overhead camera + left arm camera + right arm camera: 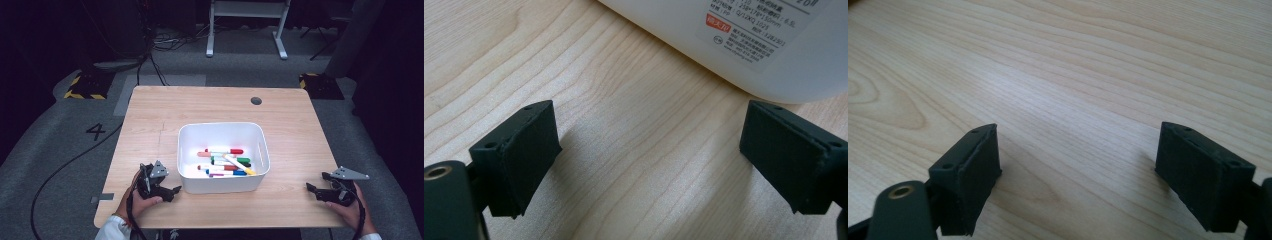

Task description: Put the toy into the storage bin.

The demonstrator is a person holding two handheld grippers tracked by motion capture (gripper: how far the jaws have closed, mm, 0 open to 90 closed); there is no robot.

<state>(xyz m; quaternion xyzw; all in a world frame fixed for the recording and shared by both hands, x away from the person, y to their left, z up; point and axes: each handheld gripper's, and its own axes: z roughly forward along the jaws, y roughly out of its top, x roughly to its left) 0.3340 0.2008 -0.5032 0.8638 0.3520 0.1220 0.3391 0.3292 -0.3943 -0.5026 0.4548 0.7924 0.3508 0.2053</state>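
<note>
On the near half of a light wood bench (pixel 150 115), a white plastic bin (pixel 223 135) sits about centre, holding a loose heap of coloured markers (pixel 227 161) w/ red, green, blue and yellow caps.

Left tongs (pixel 172 192): low at the bench's front-left, held in the person's left hand (pixel 141 202), wrist coming in from the bottom edge, tips aimed right toward the bin's near-left corner. Tongs are spread wide apart, nothing between them. In the left gripper view the two black pads hover just over bare wood, and the bin's rounded lower wall (pixel 744 45), w/ a printed label, lies just beyond them, near but not touching.

Right tongs (pixel 311 189): low at the front-right, held in the right hand (pixel 350 207), tips aimed left toward the bin, well apart from it. Also spread wide, empty. The right gripper view has bare wood grain (pixel 1073 75) ahead and between the pads.

Room: open bench surface on both sides of the bin and a broad strip behind it; a small dark round hole (pixel 256 100) sits near the far edge. Both hands are close to the near edge. Grey carpet surrounds the bench.
</note>
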